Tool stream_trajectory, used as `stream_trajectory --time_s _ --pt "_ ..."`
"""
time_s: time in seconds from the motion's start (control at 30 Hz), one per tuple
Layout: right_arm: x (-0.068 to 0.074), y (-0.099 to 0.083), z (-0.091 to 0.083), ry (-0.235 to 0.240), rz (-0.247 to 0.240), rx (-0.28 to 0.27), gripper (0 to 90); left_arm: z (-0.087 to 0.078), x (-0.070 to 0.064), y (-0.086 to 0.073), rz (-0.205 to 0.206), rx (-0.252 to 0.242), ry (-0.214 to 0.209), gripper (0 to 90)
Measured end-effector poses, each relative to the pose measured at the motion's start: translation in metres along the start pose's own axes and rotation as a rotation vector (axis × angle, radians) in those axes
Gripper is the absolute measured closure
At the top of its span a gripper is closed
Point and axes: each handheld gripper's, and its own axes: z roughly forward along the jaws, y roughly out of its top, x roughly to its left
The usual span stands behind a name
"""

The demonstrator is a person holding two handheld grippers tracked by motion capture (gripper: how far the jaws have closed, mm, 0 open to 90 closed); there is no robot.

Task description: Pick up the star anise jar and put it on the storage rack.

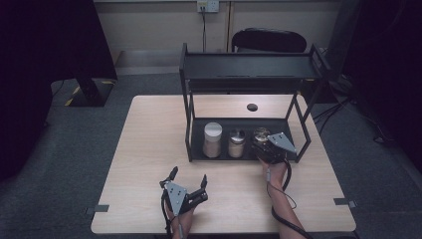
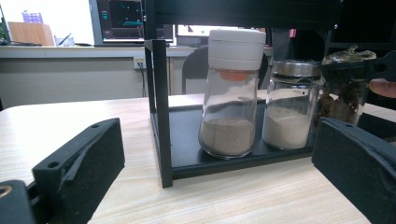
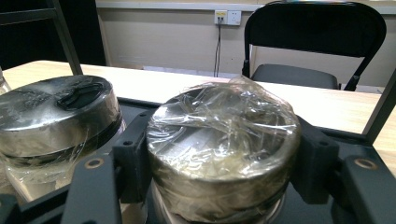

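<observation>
Ideally, the right gripper (image 3: 224,158), clamped around the film-wrapped jar (image 3: 224,144), lifts straight, clearing the neighbouring steel-lidded jar (image 3: 56,116); the left gripper (image 1: 188,185) idles agape on the table (image 1: 149,149).

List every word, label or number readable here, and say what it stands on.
None can be read.
Middle jar: a small dark mark on the glass, too small to read.
Monitor behind the rack: coloured screen marks, too blurred to read.

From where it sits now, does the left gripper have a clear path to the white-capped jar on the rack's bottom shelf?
Probably yes. The left gripper is open on bare table, facing the white-capped jar at the shelf's open front. The rack post stands just left of that line.
</observation>
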Motion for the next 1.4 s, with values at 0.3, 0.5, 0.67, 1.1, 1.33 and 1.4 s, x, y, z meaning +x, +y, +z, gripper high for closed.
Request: stream_trajectory --time_s 0.3,0.5,0.67,1.1,1.33,1.4 --pt "0.0025 0.0006 0.0004 -0.009 0.002 0.004 34.1 0.0001 0.0002 0.0001 0.0 0.0 -0.001 2.0" --pt "0.0032 0.002 0.0007 -0.012 0.006 0.01 33.8 0.0001 0.0003 0.0002 0.0 0.001 -0.002 2.0" --pt "0.0036 0.0031 0.0007 -0.01 -0.003 0.014 33.4 0.0002 0.0003 0.0002 0.0 0.001 -0.002 2.0" --pt "0.0046 0.0035 0.0005 -0.018 -0.012 0.01 26.7 0.0001 0.0003 0.0001 -0.001 0.001 -0.001 2.0" --pt "0.004 0.0024 0.0002 -0.023 0.01 0.001 15.7 0.0001 0.0002 0.0001 -0.001 0.0 -0.001 2.0" --pt "0.0046 0.002 0.0004 -0.028 0.012 -0.001 12.2 0.0001 0.0002 0.0 -0.001 0.0 -0.001 2.0"
